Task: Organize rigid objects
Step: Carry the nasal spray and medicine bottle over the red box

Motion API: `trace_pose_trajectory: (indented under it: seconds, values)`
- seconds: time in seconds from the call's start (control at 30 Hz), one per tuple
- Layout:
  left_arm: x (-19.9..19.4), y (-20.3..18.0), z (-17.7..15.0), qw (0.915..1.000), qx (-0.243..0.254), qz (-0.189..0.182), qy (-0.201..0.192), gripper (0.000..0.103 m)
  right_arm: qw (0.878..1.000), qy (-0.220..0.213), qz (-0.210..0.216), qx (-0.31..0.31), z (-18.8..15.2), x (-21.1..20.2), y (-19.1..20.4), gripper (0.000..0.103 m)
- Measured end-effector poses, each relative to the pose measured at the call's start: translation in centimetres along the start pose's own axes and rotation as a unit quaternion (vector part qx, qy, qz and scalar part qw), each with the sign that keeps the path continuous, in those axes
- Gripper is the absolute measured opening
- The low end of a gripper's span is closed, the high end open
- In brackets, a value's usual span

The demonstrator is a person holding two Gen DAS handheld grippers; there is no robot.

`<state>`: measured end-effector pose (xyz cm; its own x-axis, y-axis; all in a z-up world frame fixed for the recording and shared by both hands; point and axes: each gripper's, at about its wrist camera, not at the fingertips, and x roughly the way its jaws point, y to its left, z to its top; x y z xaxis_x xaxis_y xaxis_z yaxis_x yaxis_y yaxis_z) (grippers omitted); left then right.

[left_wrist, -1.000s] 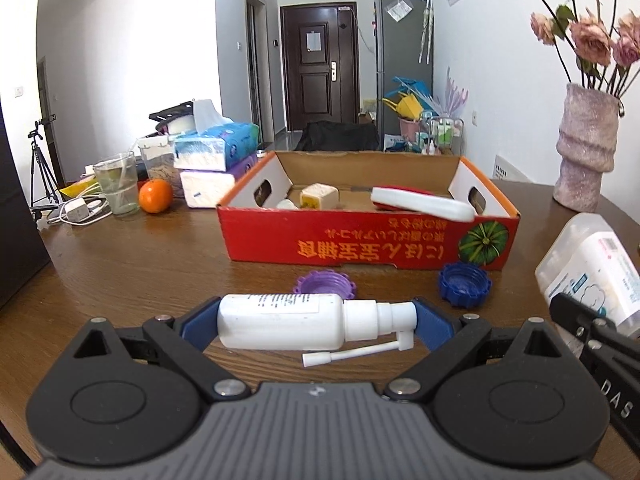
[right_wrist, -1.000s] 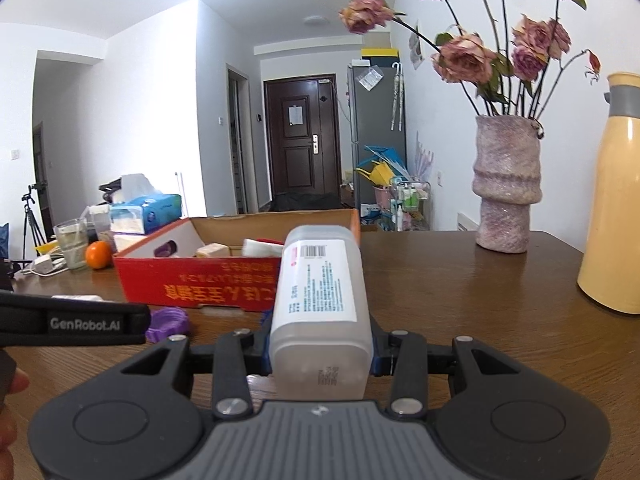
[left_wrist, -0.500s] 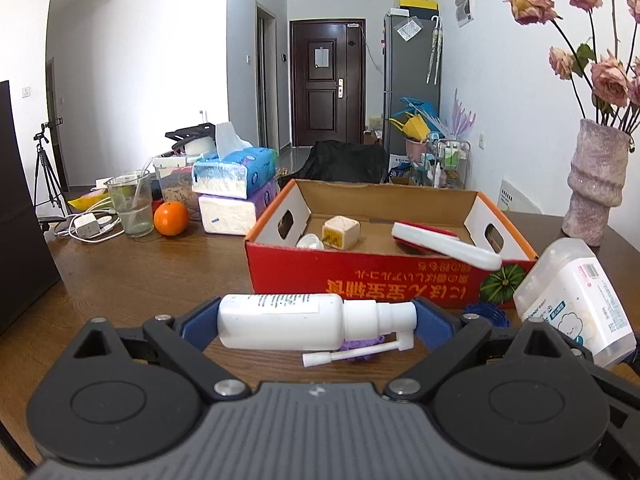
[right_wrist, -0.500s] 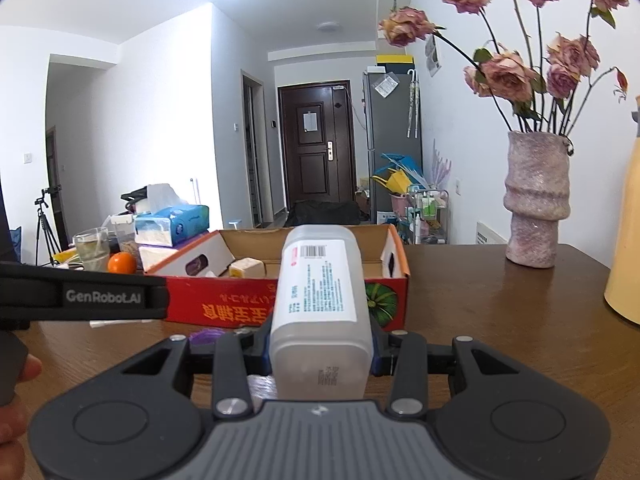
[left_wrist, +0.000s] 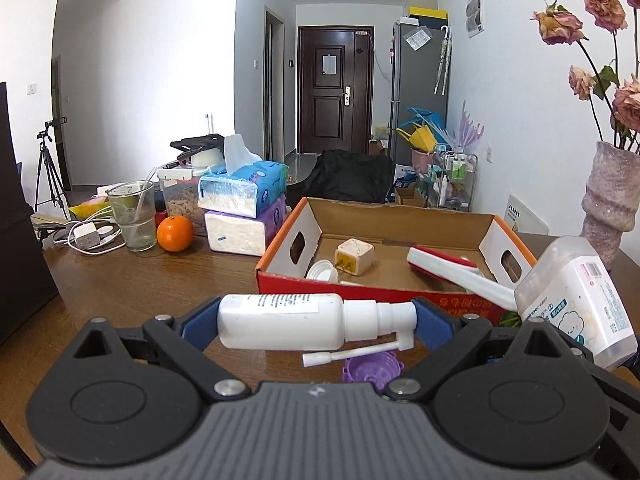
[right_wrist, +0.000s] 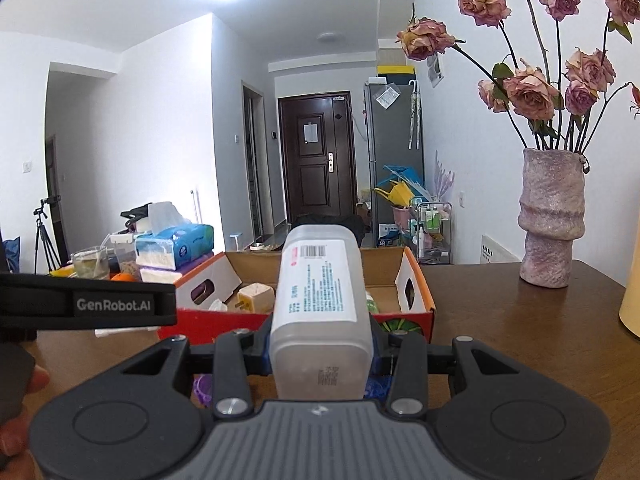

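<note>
My left gripper (left_wrist: 308,322) is shut on a white spray bottle (left_wrist: 288,322) that lies crosswise between the blue pads, its thin nozzle folded down. My right gripper (right_wrist: 320,354) is shut on a frosted plastic container (right_wrist: 320,304) with a printed label, pointing away from me; the same container (left_wrist: 576,300) shows at the right of the left wrist view. Ahead stands the red cardboard box (left_wrist: 384,300) (right_wrist: 412,316), open at the top. Inside lie a cream cube plug (left_wrist: 354,256), a white cap (left_wrist: 322,271) and a red-and-white tool (left_wrist: 456,274). A purple cap (left_wrist: 370,366) rests on the table below the spray bottle.
Left of the box sit stacked tissue packs (left_wrist: 240,208), an orange (left_wrist: 175,233), a glass (left_wrist: 134,216) and chargers with cables (left_wrist: 86,236). A pink vase of dried roses (right_wrist: 552,216) stands at the right, a yellow jug (right_wrist: 632,300) at the far right edge. The other gripper's arm (right_wrist: 88,304) crosses the right wrist view.
Both grippers have risen and moved toward the red box with their loads, so the box interior shows more. The blue cap has dropped out of the left view.
</note>
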<state>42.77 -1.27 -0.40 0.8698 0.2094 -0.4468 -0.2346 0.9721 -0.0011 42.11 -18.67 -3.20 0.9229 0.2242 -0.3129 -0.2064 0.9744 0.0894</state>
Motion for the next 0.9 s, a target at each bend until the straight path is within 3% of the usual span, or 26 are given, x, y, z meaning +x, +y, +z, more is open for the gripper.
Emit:
trace_pose_trajectory:
  seconds: [0.9]
  values:
    - [6.2, -1.1, 3.5, 0.9998, -0.016, 0.01, -0.011, 0.099, 1.0, -0.017, -0.006, 0.014, 2.9, 6.4, -0.8, 0.04]
